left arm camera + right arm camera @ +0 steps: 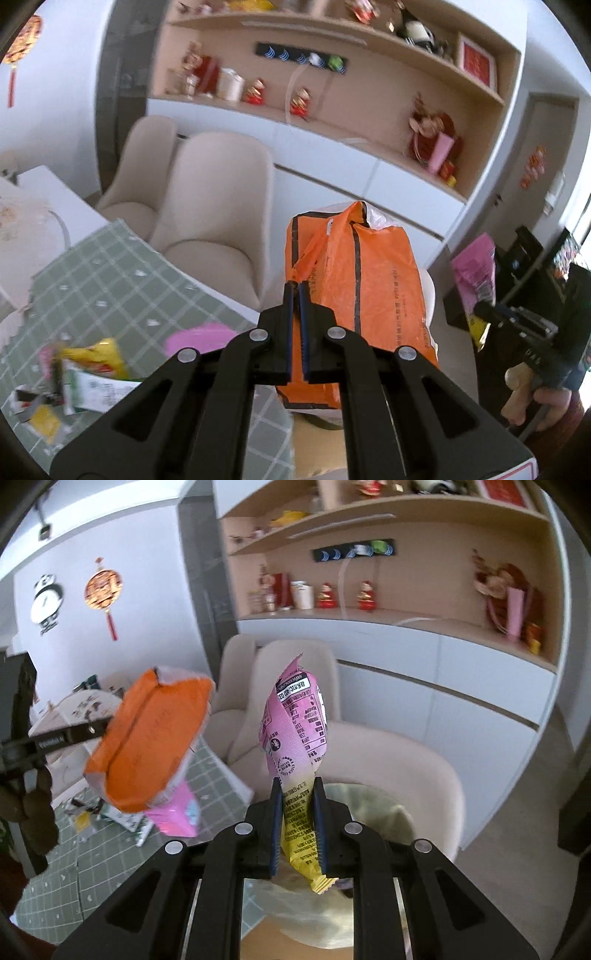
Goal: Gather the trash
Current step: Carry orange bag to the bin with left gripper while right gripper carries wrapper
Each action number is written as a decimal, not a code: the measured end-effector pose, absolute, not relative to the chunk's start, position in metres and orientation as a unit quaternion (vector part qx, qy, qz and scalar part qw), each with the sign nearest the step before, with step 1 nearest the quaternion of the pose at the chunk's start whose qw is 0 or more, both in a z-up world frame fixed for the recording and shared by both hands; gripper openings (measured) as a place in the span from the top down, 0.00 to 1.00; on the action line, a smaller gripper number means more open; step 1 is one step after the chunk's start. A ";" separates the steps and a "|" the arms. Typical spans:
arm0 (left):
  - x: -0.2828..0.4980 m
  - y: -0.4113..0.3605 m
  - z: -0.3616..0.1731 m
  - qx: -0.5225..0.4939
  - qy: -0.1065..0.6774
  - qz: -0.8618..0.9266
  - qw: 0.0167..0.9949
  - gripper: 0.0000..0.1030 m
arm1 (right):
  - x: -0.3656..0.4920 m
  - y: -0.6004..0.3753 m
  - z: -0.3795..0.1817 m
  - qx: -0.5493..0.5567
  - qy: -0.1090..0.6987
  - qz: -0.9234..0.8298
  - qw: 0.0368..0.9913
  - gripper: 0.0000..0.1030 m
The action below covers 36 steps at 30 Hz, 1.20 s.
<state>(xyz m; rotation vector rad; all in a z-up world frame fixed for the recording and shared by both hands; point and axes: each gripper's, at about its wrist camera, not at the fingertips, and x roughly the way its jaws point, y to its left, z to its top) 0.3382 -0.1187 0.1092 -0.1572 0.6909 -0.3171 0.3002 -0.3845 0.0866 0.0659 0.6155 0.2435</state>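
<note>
Left gripper [296, 286]: jaws pressed together on a twisted corner of the orange plastic package [354, 295], which hangs mid-frame in the left wrist view.
Right gripper [297, 786]: jaws part-closed, pinching the pink and yellow snack wrapper [295, 734], upright at centre of the right wrist view.
Writing: wrapper shows a white label with "WWW." and small nutrition print, unreadable beyond that; orange package carries a column of dark print, too blurred to read.
Remaining trash: wrappers [88, 373] lie at lower left of the left wrist view on the green checked tablecloth [110, 280].
Bin: a bag-lined trash bin [384, 812] sits below the right gripper, partly hidden by it.
Room: beige chairs [218, 206], white cabinets, shelves with red ornaments, panda clock [46, 603] upper left.
Blur: shelf items smeared.
</note>
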 end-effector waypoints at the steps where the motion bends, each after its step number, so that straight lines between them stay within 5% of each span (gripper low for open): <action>1: 0.344 -0.129 0.103 -0.071 0.341 -0.158 0.924 0.97 | 0.301 -0.393 0.085 0.030 0.302 0.115 0.946 0.84; 19: 0.419 -0.282 -0.031 0.010 0.465 -0.197 0.863 0.97 | 0.359 -0.458 0.027 0.059 0.362 0.134 0.921 0.84; 27: 0.413 -0.248 -0.016 -0.074 0.466 -0.182 0.863 0.63 | 0.399 -0.416 -0.007 0.059 0.415 0.196 0.887 0.84; 36: 0.377 -0.180 0.012 -0.118 0.429 -0.104 0.889 0.58 | 0.431 -0.390 -0.082 0.034 0.541 0.176 0.822 0.84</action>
